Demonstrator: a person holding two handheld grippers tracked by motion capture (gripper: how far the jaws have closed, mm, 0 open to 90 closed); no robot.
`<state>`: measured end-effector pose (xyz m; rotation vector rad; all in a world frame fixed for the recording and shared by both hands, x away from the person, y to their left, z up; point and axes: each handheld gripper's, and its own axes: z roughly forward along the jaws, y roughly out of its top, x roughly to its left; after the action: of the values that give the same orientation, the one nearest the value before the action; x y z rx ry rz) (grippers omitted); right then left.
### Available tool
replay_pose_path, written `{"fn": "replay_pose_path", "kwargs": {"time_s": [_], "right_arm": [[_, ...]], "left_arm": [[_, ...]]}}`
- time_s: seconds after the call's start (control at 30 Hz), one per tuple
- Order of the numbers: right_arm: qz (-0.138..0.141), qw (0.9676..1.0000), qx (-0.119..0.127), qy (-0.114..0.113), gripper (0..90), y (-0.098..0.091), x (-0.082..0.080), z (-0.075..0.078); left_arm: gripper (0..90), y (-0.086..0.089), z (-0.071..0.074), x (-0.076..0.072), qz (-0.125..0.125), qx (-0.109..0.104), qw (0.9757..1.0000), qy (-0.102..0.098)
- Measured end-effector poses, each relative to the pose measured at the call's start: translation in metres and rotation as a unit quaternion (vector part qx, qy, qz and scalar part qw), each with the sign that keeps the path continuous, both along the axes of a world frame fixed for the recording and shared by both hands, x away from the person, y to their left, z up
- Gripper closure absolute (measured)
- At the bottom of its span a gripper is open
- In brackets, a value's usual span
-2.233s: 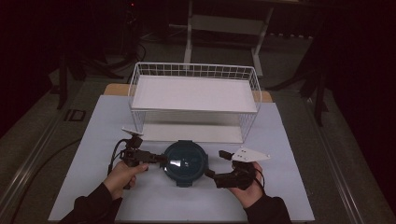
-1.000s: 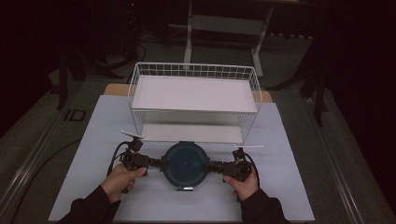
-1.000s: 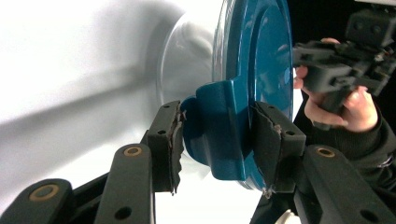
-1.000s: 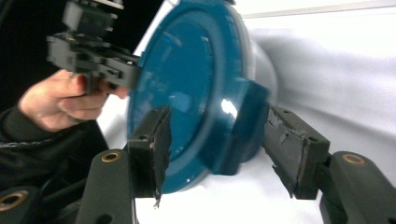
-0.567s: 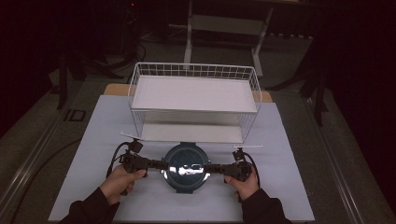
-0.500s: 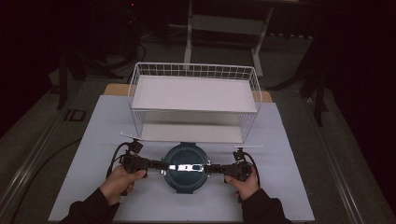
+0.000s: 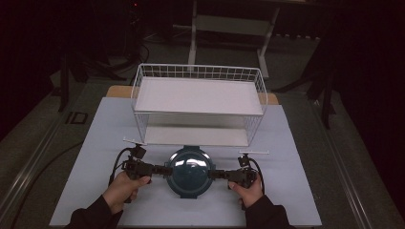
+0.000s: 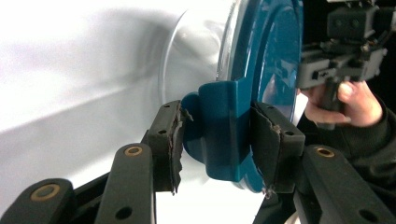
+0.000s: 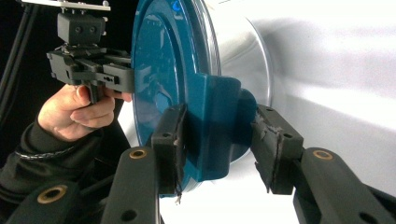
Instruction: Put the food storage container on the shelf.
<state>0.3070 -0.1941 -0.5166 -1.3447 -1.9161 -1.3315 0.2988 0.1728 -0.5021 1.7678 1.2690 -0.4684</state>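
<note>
Two pairs of black jaws pinch the same object from opposite sides. In the left gripper view, the left gripper (image 8: 217, 140) has its jaws closed on a thick teal handle tab (image 8: 219, 130), one pad pressed on each face of it, the frayed pads (image 8: 170, 140) touching the plastic. In the right gripper view, the right gripper (image 9: 219, 140) straddles the opposite handle tab (image 9: 217, 128); the near pad presses on it, while a slim gap seems to remain at the far pad, so I cannot tell how firmly that side bears.

Both tabs belong to a round teal pot (image 7: 191, 172) with a glass lid (image 7: 190, 164) that reflects the light. From above, the pot sits between the two grippers near the front middle of the white table (image 7: 296, 143), just in front of the lower level of a white wire rack (image 7: 198, 95). I cannot tell from the pictures whether the pot rests on the table or is raised off it.

The left gripper (image 7: 160, 169) meets the pot's left side and the right gripper (image 7: 217, 174) its right side, each roughly level. The left hand (image 7: 124, 183) and right hand (image 7: 246, 186) grasp the gripper bodies, dark sleeves coming in from the bottom edge. Black cables loop behind each gripper. Beyond the table lies a dark floor with stand legs.
</note>
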Motion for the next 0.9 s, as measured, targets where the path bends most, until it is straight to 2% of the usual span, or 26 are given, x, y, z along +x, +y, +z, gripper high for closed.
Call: {"fn": "replay_pose_path", "kwargs": {"time_s": [0.17, 0.2, 0.3, 0.33, 0.43, 0.53, 0.7, 0.9], "right_arm": [[0.002, 0.9999, -0.007, -0.01, 57.1, 0.001, -0.004, 0.003], [0.004, 0.9997, -0.013, -0.018, 57.1, 0.002, -0.008, 0.006], [0.005, 0.9997, -0.012, -0.022, 57.2, 0.001, -0.008, 0.007], [0.004, 0.9993, -0.015, -0.036, 57.1, -0.001, -0.008, 0.011], [0.002, 0.9986, -0.013, -0.05, 57.1, -0.004, -0.006, 0.017], [0.007, 0.998, -0.017, -0.061, 57.1, -0.005, -0.004, 0.021], [0.011, 0.997, -0.02, -0.074, 57.0, -0.007, 0.001, 0.026], [0.008, 0.9947, -0.021, -0.101, 56.9, -0.012, 0.009, 0.037]], "left_arm": [[56.0, 0.0, 0.002, -0.005, 0.009, 0.002, 0.9999, -0.008], [56.0, 0.0, 0.001, -0.008, 0.01, -0.001, 0.9999, -0.014], [56.0, -0.001, 0.0, -0.01, 0.009, -0.007, 0.9997, -0.019], [56.0, -0.003, 0.0, -0.01, 0.007, -0.01, 0.9996, -0.026], [56.0, -0.004, 0.004, -0.011, 0.01, -0.013, 0.9992, -0.036], [55.8, -0.007, 0.013, -0.009, 0.007, 0.0, 0.998, -0.062], [55.9, -0.01, 0.017, -0.006, 0.01, -0.002, 0.9973, -0.072], [56.0, -0.016, 0.028, 0.002, 0.009, 0.001, 0.995, -0.1]]}}
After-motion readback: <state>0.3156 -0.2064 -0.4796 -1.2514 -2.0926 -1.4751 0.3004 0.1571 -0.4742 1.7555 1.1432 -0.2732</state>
